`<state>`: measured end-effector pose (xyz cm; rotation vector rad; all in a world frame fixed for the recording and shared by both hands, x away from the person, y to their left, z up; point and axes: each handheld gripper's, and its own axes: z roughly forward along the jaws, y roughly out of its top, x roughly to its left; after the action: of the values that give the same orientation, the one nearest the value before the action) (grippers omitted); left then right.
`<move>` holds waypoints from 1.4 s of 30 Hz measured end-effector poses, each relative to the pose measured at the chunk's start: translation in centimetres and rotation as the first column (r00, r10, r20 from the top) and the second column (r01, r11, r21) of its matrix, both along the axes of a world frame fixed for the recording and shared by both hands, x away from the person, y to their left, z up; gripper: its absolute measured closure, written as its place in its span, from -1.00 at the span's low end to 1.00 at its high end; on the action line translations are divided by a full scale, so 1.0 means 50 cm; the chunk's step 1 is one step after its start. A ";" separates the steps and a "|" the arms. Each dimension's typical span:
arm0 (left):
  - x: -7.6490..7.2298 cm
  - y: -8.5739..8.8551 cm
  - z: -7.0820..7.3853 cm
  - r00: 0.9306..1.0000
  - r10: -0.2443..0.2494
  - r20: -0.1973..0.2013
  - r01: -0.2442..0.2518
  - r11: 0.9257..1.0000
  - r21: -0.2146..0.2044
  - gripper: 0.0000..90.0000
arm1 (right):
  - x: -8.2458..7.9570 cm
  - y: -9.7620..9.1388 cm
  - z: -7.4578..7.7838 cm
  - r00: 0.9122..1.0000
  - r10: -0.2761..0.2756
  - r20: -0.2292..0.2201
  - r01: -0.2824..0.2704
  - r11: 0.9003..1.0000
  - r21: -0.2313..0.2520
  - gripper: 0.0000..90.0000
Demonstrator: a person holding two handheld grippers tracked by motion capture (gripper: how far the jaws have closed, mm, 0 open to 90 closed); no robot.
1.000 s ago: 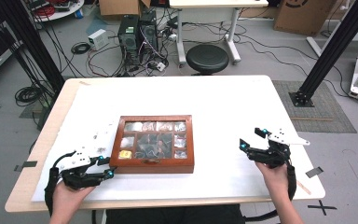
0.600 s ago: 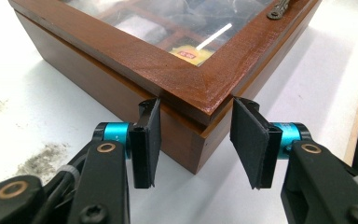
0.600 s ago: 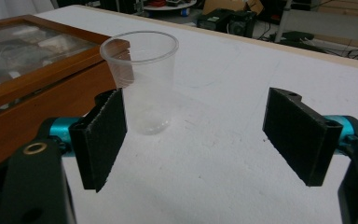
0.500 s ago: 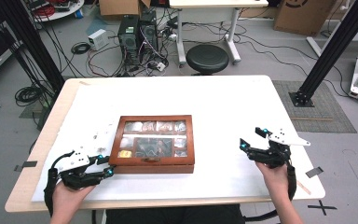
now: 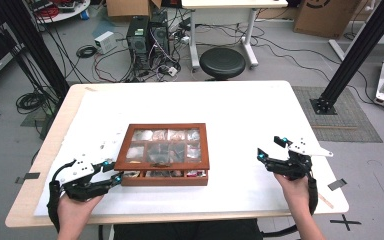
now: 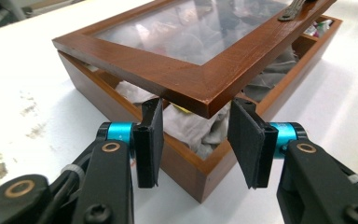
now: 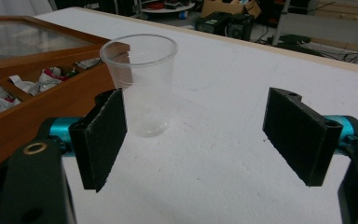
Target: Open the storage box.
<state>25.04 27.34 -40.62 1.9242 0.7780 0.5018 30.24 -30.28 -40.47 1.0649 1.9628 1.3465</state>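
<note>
In the left gripper view, the left gripper (image 6: 196, 140) sits low at the near corner of the wooden box (image 6: 200, 175), its two black pads (image 6: 244, 142) drawn in as narrow as they go, one on either side of the corner of the glass-topped lid (image 6: 191, 84). The lid corner hangs between and just above the pads; whether they press on its wood I cannot tell. The lid stands lifted off the box at this corner, a gap showing the packets (image 6: 191, 130) in the compartments beneath. From the high view the left gripper (image 5: 107, 172) lies at the box's (image 5: 165, 177) near left corner, on the white table (image 5: 240, 120), with the person's left hand (image 5: 75, 212) behind it. The right gripper (image 5: 270, 150) is well apart from the box, off to its right, held by the right hand (image 5: 297, 192). In the right gripper view its jaws stand wide and hold nothing; a clear plastic cup (image 7: 142, 86) stands upright on the table just beyond the left pad, beside the box's (image 7: 42, 116) side wall, with the raised lid (image 7: 32, 44) farther off.
</note>
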 end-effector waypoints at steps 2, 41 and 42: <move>0.000 -0.002 0.002 1.000 0.011 -0.004 -0.011 1.000 -0.009 0.24 | 0.000 0.000 0.000 1.000 -0.003 0.001 0.003 1.000 -0.002 -0.51; 0.039 -0.014 0.099 0.995 0.079 0.065 -0.074 0.994 -0.075 0.11 | -0.004 -0.005 0.001 1.000 -0.011 0.001 0.011 1.000 0.008 -0.51; 0.043 -0.015 0.104 0.994 0.081 0.068 -0.075 0.994 -0.083 0.11 | -0.004 -0.005 0.001 1.000 -0.012 0.002 0.012 1.000 0.010 -0.51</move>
<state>27.17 26.61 -35.42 1.7980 0.8171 0.5755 30.07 -30.50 -40.43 1.0780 1.9467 1.3519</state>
